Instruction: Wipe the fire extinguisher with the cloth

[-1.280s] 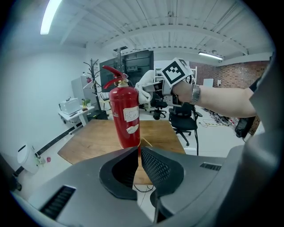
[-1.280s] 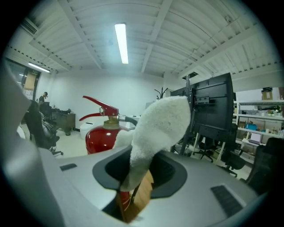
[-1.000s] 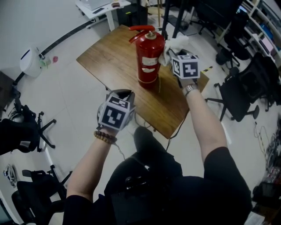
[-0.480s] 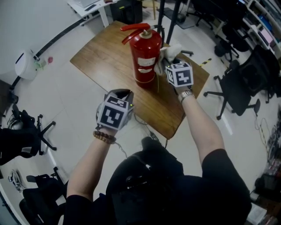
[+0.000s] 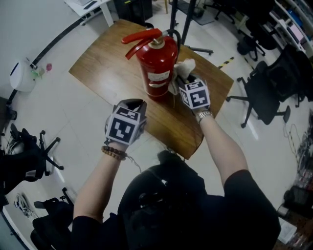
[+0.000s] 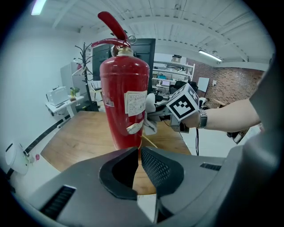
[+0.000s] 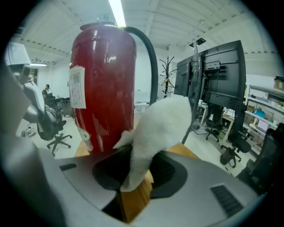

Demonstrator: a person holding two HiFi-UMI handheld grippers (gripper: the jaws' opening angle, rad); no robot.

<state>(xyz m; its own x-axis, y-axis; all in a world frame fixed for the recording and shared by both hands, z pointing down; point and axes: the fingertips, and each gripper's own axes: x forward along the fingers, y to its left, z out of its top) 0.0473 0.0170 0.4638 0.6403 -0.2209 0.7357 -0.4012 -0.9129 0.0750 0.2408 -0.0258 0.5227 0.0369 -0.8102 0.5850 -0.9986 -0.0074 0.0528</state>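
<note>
A red fire extinguisher (image 5: 157,62) stands upright on the wooden table (image 5: 105,63). My right gripper (image 5: 180,79) is shut on a white cloth (image 5: 183,69), which lies against the lower right side of the cylinder. In the right gripper view the cloth (image 7: 160,126) rises from between the jaws of the right gripper (image 7: 135,165) and touches the red body (image 7: 104,88). My left gripper (image 5: 133,104) hovers at the table's near edge, short of the extinguisher (image 6: 122,102). The left gripper (image 6: 137,153) is shut and holds nothing.
A black hose (image 7: 148,48) curves down the extinguisher's far side. Black office chairs (image 5: 266,97) stand to the right, a black stand pole (image 5: 173,19) behind the table, a white desk (image 5: 90,7) at the top left, and a white bin (image 5: 22,75) on the floor.
My right gripper has slid the cloth down the extinguisher's right side, from near its shoulder to its lower body. The left gripper has edged closer to the extinguisher.
</note>
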